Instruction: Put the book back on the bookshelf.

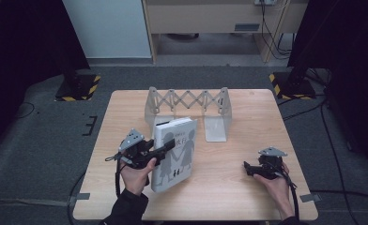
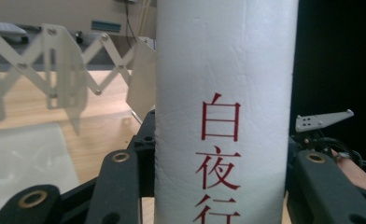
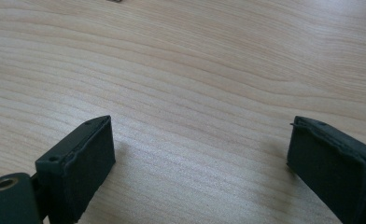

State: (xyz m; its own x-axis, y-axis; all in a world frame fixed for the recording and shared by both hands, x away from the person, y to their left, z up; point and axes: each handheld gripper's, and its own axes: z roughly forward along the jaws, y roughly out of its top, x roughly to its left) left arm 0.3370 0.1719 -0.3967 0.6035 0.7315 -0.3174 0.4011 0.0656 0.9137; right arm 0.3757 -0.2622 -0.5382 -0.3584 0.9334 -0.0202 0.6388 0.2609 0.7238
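Grey carpet is surrounding the light wooden worktop (image 1: 229,187), and a pale cabinet is standing against the far wall. Toward the back of the worktop a white folding book rack (image 1: 187,101) is standing with its scissor lattice stretched out and its flat end plates resting on the wood.

I am gripping a white book (image 1: 175,154) with my left tool (image 1: 165,146), which is clenched on it; the book is sitting left of the worktop's middle, just in front of the rack, its front cover with dark child silhouettes facing up toward the high camera. In the left gripper view the book's spine (image 2: 225,112) is standing upright between my black jaws, with red characters running down it, and the rack's lattice is showing behind it on the left.

My right tool (image 1: 249,168) is resting low over the bare wood at the right side, well apart from the book. Its jaws are standing wide and released, with nothing between the pads (image 3: 90,158).
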